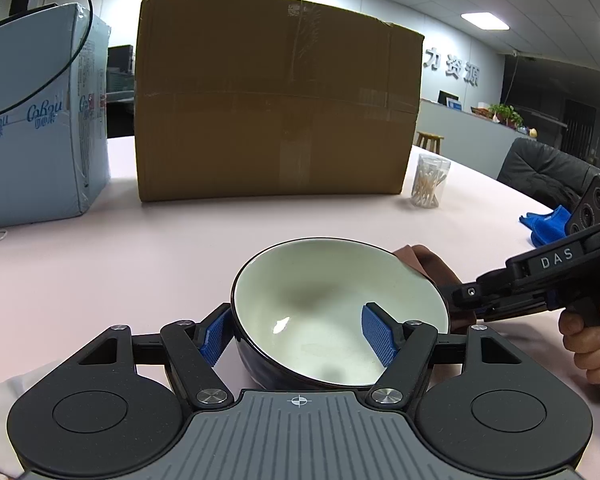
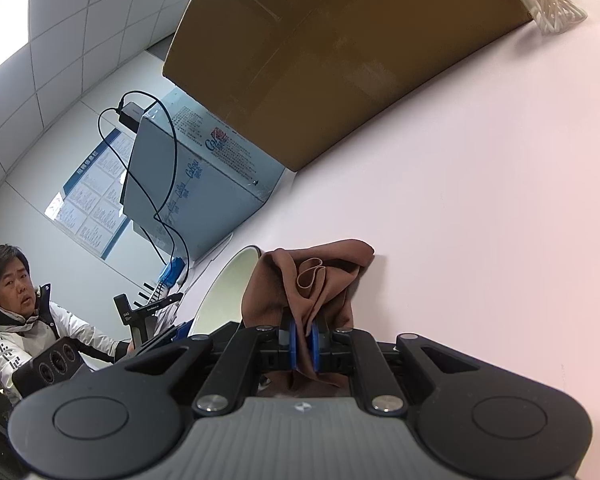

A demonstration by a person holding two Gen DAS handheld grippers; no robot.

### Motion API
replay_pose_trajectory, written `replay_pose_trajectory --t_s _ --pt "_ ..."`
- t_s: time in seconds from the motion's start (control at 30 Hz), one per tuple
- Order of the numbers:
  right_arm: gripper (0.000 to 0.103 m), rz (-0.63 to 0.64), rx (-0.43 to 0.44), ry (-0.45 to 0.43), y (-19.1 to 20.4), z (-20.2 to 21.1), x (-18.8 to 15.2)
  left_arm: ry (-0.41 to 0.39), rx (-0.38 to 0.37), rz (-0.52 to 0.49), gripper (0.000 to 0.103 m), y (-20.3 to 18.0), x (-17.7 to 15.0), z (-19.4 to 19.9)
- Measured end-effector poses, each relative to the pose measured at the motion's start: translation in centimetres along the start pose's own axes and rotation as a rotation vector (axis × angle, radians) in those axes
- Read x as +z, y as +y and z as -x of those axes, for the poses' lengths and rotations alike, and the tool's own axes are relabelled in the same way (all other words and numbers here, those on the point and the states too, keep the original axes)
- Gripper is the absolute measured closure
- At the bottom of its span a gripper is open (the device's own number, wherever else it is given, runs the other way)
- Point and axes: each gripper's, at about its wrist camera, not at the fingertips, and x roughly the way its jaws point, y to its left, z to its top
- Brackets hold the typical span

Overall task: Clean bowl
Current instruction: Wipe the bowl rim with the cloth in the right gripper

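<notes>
Pale pink, smooth tabletop backed by a big brown cardboard box and a glossy light-blue carton. Near edge: round bowl, dark glazed outside, cream inside, tilted, its wall clamped between ribbed blue pads of the left gripper. Right gripper pressed together on a soft, crumpled brown cloth against the bowl's rim. Left view only: clear jar of cotton swabs standing upright. Right view only: seated person in a white jacket.

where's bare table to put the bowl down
Free: the pink table between the bowl, the blue box and the cardboard box. Crowded: right of the bowl, where the right gripper holds the brown cloth.
</notes>
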Motion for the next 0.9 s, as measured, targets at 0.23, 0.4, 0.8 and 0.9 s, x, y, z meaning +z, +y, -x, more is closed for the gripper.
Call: replay_pose_trajectory --t_s 0.23,0.4,0.8,0.9 --pt "0.093 0.018 -0.004 0.006 0.3 0.5 -0.5 0.000 0.000 0.000 0.032 -0.1 0.0 0.0" --pt "0.093 0.044 -0.006 0.015 0.7 0.8 -0.8 0.000 0.001 -0.001 0.032 -0.2 -0.1 0.0" --pt "0.093 0.170 -0.049 -0.019 2.3 1.2 0.3 -0.002 0.005 -0.007 0.032 -0.3 -0.1 0.1" --pt "0.093 0.168 -0.065 -0.016 2.2 0.8 0.6 -0.003 0.007 -0.010 0.032 -0.4 -0.1 0.1"
